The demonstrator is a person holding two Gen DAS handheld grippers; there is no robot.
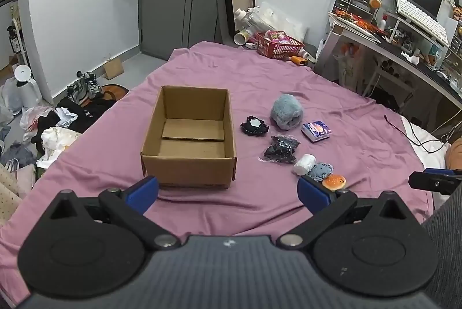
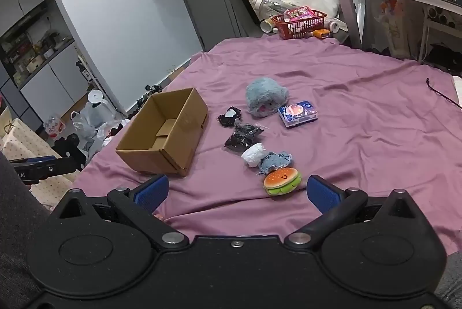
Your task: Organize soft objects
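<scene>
Both the left gripper (image 1: 228,189) and the right gripper (image 2: 235,190) are held spread wide and empty above the pink sheet (image 2: 361,112), near the empty cardboard box (image 1: 189,135) and the burger plush (image 2: 281,181).

Left gripper (image 1: 228,192): jaws spread wide, empty, held low (blue pads facing inward). Right gripper (image 2: 235,192): likewise spread, empty, level.

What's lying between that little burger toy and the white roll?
A small grey-blue plush sits between the burger and the white roll, touching both. The right wrist view shows it best.
</scene>
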